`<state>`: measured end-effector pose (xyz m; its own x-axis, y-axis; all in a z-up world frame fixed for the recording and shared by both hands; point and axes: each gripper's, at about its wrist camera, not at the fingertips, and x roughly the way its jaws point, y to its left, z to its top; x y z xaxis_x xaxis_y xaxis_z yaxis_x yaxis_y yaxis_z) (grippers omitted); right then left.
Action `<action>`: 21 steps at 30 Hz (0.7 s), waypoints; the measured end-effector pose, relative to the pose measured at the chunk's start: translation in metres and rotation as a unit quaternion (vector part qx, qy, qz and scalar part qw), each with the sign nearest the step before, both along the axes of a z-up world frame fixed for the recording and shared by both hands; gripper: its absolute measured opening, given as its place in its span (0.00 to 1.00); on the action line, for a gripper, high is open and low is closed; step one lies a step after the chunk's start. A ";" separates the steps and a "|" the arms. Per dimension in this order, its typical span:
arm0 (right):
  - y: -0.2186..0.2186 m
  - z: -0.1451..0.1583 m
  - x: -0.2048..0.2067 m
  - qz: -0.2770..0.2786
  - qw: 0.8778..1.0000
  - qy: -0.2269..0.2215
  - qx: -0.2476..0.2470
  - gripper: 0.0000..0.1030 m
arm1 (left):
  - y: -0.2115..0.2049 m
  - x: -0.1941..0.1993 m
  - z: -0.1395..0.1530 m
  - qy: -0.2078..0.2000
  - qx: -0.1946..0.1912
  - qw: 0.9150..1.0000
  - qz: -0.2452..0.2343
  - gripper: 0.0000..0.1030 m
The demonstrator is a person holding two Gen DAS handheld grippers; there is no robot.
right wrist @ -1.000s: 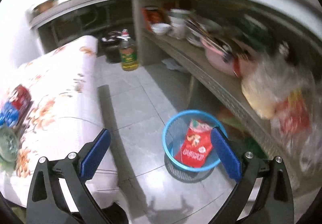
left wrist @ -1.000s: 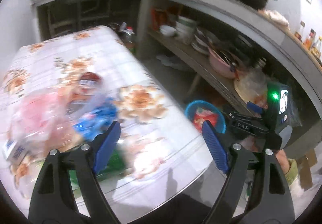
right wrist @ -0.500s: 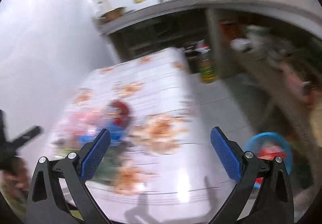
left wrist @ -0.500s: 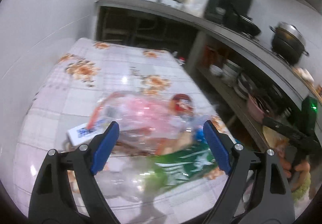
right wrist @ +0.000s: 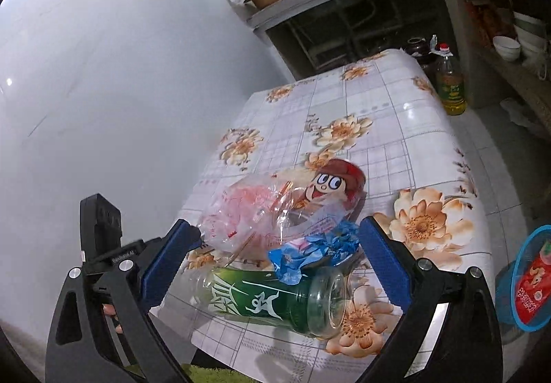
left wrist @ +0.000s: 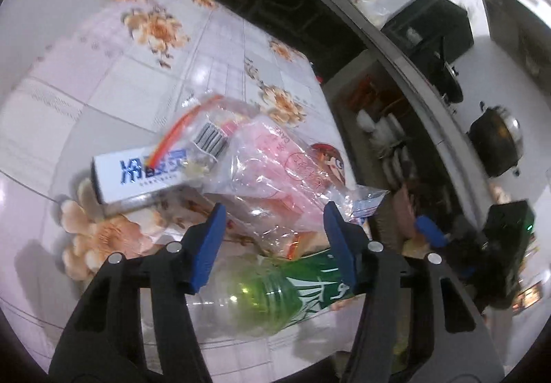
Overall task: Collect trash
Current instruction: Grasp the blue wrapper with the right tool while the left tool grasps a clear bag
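Note:
A heap of trash lies on the floral table (right wrist: 378, 128). It holds a clear bottle with a green label (right wrist: 275, 304) on its side, a crumpled blue wrapper (right wrist: 310, 252), a clear bag with pink print (right wrist: 241, 214), a red cartoon-face wrapper (right wrist: 334, 183) and a white box with blue letters (left wrist: 144, 176). My left gripper (left wrist: 275, 238) is open over the pink-printed bag (left wrist: 275, 169) and the bottle (left wrist: 261, 297). My right gripper (right wrist: 275, 262) is open, straddling the bottle and the blue wrapper. A blue basket (right wrist: 523, 283) on the floor holds a red packet.
The table stands against a white wall (right wrist: 103, 73). A concrete counter with shelves of bowls and pots (left wrist: 396, 142) runs to the right. An oil bottle (right wrist: 447, 87) stands on the floor beyond the table. The other gripper shows at the left (right wrist: 103, 245).
Both grippers have swung from the floor basket and shelves back to the table and now hover close over the trash heap. Both stay open.

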<state>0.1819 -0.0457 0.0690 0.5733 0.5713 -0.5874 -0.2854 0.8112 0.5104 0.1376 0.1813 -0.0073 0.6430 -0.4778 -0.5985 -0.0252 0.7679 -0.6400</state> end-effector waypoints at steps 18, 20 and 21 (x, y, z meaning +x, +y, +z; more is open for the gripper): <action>-0.015 -0.013 0.000 -0.017 1.000 0.016 0.001 0.92 | 0.009 0.022 -0.012 0.034 -0.012 0.998 0.042 0.53; -0.017 -0.014 0.001 -0.017 1.000 0.018 0.004 0.92 | 0.007 0.023 -0.012 0.034 -0.022 0.999 0.032 0.53; -0.018 -0.015 0.001 -0.017 1.000 0.019 0.006 0.92 | 0.006 0.022 -0.011 0.034 -0.031 0.999 0.027 0.53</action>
<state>0.1825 -0.0632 0.0543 0.5699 0.5586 -0.6026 -0.2374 0.8140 0.5301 0.1601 0.1873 -0.0186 0.6277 -0.4804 -0.6125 -0.1107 0.7238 -0.6811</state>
